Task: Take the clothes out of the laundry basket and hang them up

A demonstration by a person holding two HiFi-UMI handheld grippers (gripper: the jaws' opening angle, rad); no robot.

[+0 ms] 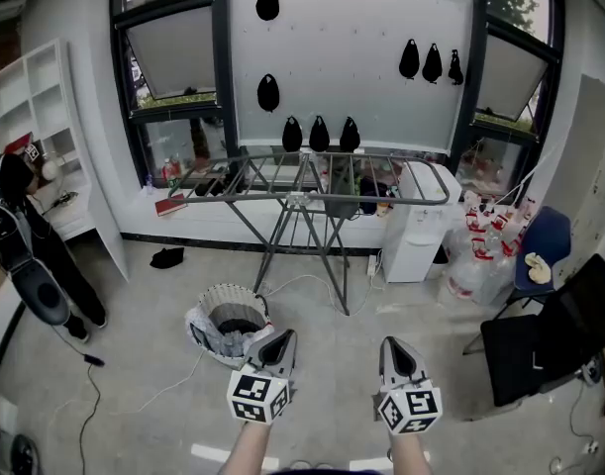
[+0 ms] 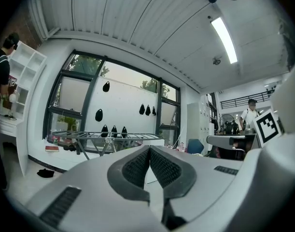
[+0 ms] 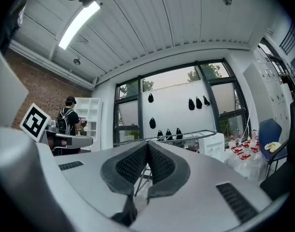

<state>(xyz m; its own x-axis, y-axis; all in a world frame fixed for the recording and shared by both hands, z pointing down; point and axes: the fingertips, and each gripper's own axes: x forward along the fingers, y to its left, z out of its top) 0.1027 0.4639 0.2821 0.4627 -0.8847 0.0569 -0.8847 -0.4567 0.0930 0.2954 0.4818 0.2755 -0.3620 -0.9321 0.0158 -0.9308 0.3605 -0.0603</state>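
A white mesh laundry basket (image 1: 209,323) with dark clothes (image 1: 235,322) inside stands on the floor at lower left. Behind it a grey folding drying rack (image 1: 312,188) spreads its empty rails in front of the window; the rack (image 2: 106,137) also shows in the left gripper view, and the rack (image 3: 186,135) in the right gripper view. My left gripper (image 1: 281,338) is held level just right of the basket, jaws shut on nothing. My right gripper (image 1: 396,345) hovers beside it, also shut and empty. Both point toward the rack.
A white cabinet (image 1: 419,221) and bagged bottles (image 1: 480,250) stand right of the rack. A black folding chair (image 1: 550,334) is at far right. A person with a backpack (image 1: 20,245) stands at left by white shelves (image 1: 45,137). Cables (image 1: 312,283) trail across the floor.
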